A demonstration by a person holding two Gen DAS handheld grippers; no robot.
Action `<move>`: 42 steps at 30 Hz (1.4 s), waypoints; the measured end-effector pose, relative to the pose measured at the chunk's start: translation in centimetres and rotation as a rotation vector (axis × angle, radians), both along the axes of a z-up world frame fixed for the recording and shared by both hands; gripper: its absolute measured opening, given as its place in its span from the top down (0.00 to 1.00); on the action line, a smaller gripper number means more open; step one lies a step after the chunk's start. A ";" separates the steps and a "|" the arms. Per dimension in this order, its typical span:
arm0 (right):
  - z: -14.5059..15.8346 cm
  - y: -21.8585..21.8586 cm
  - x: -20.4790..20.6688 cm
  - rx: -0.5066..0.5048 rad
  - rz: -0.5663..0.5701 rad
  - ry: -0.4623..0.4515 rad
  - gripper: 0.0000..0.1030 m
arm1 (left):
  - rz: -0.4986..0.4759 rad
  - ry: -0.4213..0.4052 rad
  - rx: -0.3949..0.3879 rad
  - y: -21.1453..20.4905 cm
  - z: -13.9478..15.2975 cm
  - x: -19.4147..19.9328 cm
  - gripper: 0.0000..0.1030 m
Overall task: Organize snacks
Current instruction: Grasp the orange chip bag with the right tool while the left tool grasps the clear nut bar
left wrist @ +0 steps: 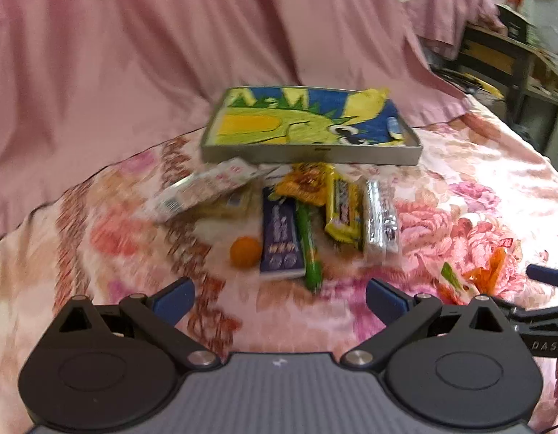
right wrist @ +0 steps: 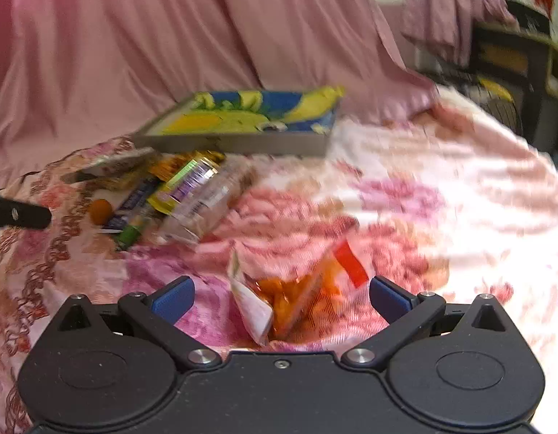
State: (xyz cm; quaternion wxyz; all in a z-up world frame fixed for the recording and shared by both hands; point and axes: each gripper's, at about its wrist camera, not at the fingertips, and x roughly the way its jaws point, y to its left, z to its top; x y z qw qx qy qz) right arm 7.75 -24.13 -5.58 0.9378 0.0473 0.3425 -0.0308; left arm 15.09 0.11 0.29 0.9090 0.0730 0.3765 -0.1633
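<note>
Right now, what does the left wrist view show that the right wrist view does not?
Only the left wrist view shows the open left claw with nothing between its fingers, and the purple snack box's whole face.

Only the right wrist view shows the open right claw with the orange snack bag lying between its fingers, not gripped.

Both show the cartoon-printed tray, the snack pile before it, the small orange ball, and the floral cloth. Both views are blurred.
</note>
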 end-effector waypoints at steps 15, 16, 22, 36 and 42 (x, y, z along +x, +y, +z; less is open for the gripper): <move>-4.4 1.9 4.2 -0.001 -0.028 0.090 0.15 | -0.323 0.116 -0.157 -6.4 -3.4 6.9 0.01; -4.4 1.9 4.3 0.004 -0.032 0.088 0.16 | -0.339 0.122 -0.166 -7.0 -3.7 7.2 0.01; -4.4 2.1 5.2 -0.003 -0.058 0.059 0.28 | -0.379 0.161 -0.207 -9.2 -5.2 9.2 0.12; -4.7 1.8 5.8 -0.010 -0.096 0.040 0.38 | -0.313 0.255 -0.242 -10.1 -7.3 12.5 0.41; -4.6 1.9 6.0 -0.018 -0.100 0.036 0.41 | -0.307 0.256 -0.182 -11.2 -7.8 12.5 0.45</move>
